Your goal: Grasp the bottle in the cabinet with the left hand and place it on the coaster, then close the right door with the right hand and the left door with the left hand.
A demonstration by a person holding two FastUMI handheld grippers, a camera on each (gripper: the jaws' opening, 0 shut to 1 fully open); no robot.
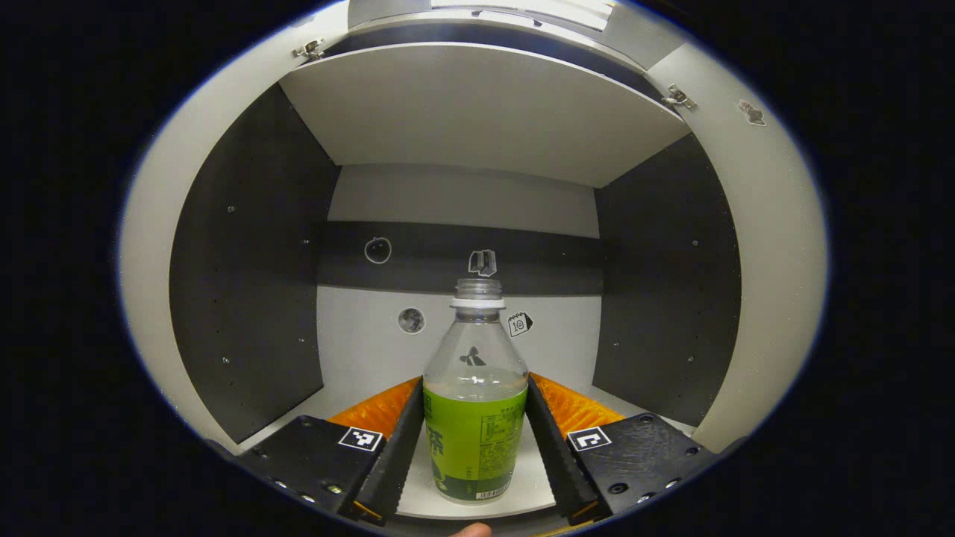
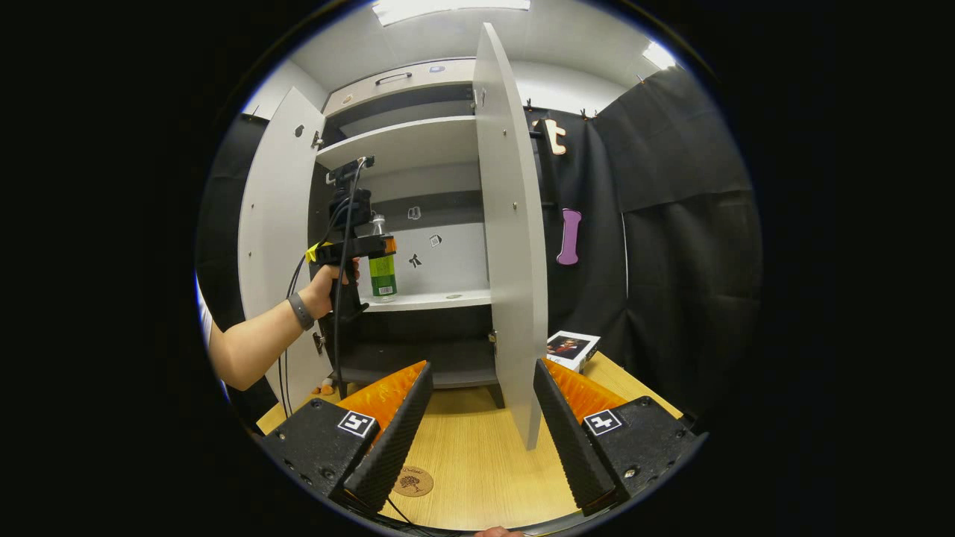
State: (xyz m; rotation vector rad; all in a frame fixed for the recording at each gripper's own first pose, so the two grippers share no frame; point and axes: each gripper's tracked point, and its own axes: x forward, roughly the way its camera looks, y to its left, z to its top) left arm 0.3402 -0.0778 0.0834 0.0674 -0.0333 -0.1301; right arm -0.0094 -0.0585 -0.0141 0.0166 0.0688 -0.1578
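Left gripper view: bottle point(image 1: 474, 403) upright on the cabinet point(image 1: 246, 298) shelf point(image 1: 418, 492), between the left hand-held gripper point(image 1: 474, 447) fingers, which flank its label; whether they press it cannot be told. Right gripper view: right hand-held gripper point(image 2: 477, 432) released, holding nothing, over the bench point(image 2: 477, 462) in front of the cabinet. Coaster point(image 2: 412, 481) on the bench below the cabinet. Left door point(image 2: 272, 224) and right door point(image 2: 511, 239) open. Box point(image 2: 571, 349) right of the cabinet.

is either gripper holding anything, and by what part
The left gripper has its fingers against the bottle at its labelled lower body. The right gripper holds nothing.
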